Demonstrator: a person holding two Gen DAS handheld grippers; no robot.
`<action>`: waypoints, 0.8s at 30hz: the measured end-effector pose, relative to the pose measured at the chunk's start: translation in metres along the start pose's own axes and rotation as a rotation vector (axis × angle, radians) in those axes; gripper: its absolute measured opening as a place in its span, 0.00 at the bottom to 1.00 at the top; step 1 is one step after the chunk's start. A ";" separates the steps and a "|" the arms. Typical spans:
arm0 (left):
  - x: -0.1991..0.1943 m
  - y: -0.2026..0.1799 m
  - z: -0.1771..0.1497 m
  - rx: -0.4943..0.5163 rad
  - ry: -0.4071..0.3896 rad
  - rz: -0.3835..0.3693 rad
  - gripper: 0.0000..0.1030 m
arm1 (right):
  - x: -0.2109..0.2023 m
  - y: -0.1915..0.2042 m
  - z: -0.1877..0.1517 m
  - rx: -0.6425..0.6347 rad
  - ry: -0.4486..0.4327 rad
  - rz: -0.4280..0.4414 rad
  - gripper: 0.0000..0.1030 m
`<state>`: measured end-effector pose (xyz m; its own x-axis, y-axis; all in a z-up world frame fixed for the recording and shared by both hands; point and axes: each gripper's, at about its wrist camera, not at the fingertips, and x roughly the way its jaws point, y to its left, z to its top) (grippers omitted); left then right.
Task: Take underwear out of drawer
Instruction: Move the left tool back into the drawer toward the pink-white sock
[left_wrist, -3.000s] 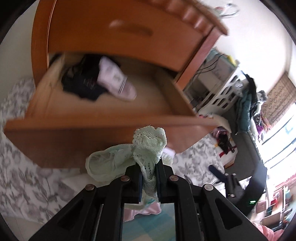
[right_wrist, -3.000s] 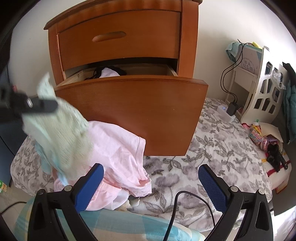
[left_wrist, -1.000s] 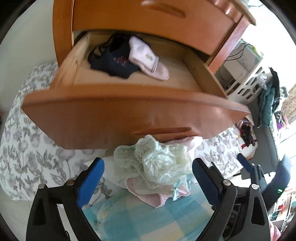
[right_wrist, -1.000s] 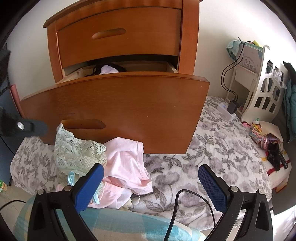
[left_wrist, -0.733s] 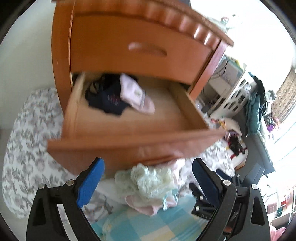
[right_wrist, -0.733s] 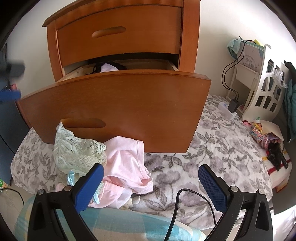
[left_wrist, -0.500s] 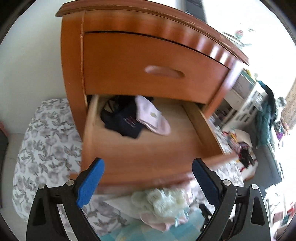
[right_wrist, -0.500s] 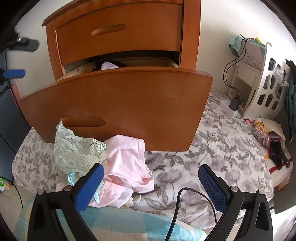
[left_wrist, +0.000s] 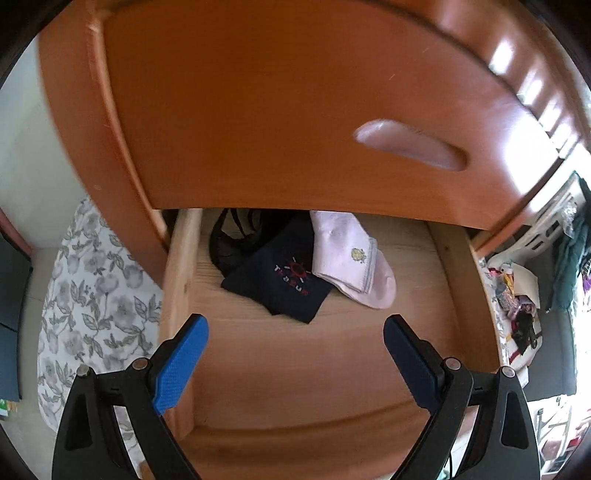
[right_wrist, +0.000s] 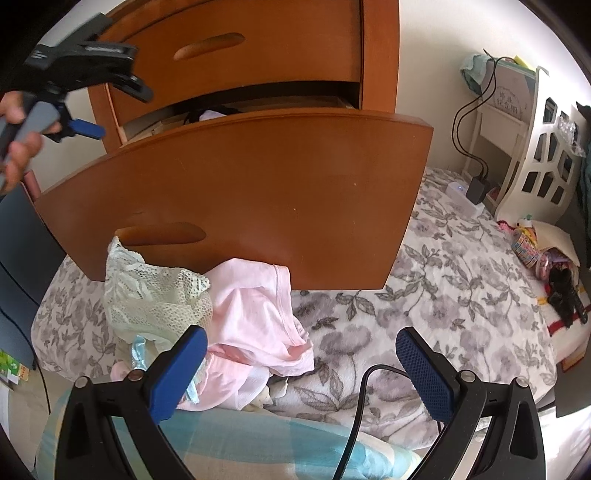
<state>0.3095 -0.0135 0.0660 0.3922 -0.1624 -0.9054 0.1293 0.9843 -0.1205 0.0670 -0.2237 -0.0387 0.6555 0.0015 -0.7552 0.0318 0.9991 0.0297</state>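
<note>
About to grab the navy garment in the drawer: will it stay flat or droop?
The navy garment lies folded and thin, so it probably droops once pinched. It overlaps the black item and touches the pink sock, so either may drag along.

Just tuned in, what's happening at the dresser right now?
A person is emptying the open drawer. The left claw is open and empty, poised over the drawer, where a navy garment, something black and a pale pink sock remain. The right claw hangs open over the bed, above mint lace underwear and a pink piece.
</note>
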 end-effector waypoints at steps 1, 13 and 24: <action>0.005 -0.001 0.002 -0.003 0.008 0.008 0.93 | 0.001 -0.001 0.000 0.005 0.003 0.004 1.00; 0.052 -0.016 0.025 0.057 0.080 0.096 0.93 | 0.007 -0.008 0.000 0.040 0.033 0.032 1.00; 0.068 -0.014 0.027 0.020 0.075 0.095 0.93 | 0.010 -0.013 0.000 0.065 0.043 0.046 1.00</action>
<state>0.3594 -0.0400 0.0168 0.3343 -0.0620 -0.9404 0.1132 0.9933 -0.0253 0.0727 -0.2371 -0.0467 0.6246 0.0502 -0.7793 0.0524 0.9930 0.1059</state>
